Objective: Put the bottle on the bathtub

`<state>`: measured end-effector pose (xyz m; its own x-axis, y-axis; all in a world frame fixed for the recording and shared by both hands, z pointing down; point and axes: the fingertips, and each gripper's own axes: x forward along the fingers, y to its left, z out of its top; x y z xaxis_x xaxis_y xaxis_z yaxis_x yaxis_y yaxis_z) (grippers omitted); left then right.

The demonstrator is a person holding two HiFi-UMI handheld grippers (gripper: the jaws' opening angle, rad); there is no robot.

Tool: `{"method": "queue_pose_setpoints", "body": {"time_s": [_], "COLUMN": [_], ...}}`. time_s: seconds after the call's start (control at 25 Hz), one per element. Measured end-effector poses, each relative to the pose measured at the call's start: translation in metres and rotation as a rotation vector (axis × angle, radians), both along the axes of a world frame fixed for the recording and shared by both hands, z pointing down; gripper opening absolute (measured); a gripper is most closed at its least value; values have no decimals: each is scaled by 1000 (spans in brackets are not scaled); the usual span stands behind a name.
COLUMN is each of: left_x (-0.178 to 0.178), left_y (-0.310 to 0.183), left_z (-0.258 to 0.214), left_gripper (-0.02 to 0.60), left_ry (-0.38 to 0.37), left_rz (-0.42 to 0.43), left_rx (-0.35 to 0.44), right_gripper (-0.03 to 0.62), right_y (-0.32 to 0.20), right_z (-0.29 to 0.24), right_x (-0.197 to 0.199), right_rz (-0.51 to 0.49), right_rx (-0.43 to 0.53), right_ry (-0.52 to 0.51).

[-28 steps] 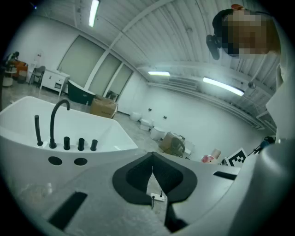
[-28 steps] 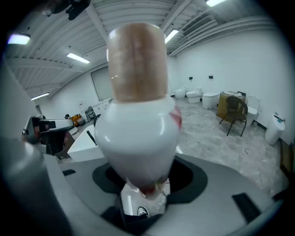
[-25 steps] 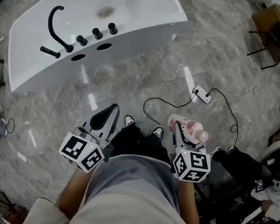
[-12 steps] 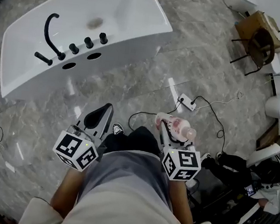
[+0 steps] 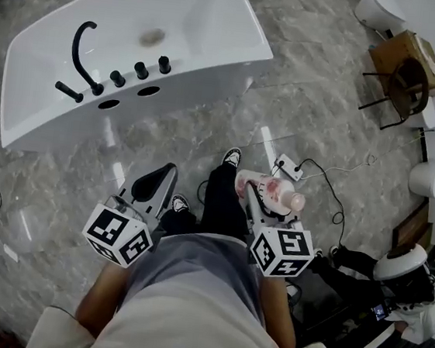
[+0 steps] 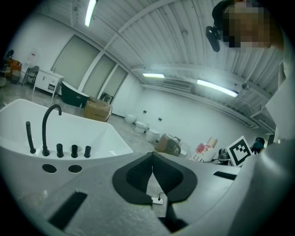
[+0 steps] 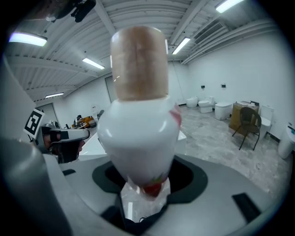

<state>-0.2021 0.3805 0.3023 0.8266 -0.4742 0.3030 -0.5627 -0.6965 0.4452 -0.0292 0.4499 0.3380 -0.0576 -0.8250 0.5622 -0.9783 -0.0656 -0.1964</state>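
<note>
**Bottle held, well short of the bathtub**

The right gripper (image 5: 255, 201) is clamped on the bottle (image 5: 274, 194), a white bottle with red print and a tan cap that points away from the person. It is held over the grey floor (image 5: 342, 105), well apart from the bathtub (image 5: 90, 127). The left gripper (image 5: 156, 186) holds nothing, its jaws closed tip to tip. A black faucet (image 5: 81, 48) stands on the tub's deck.
</note>
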Motion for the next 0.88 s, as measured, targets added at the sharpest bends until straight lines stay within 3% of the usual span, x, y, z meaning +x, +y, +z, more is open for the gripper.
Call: {"method": "queue_pose_setpoints", "body": {"time_s": [0.28,0.88], "left_x": [9,122], "left_y": [-44,-143], "left_z": [4,16], "left_gripper": [8,8], "left_ry": [9,-70], "left_rz": [-54,-47], "left_rx": [-11,-3], "right_gripper": [224,224], "right_y": [-42,-151], "right_z": [15,36], "right_x": [17,119], "right_rz": [-19,-91], "right_rx": [-11,-24], "right_ry": [-10,-35]}}
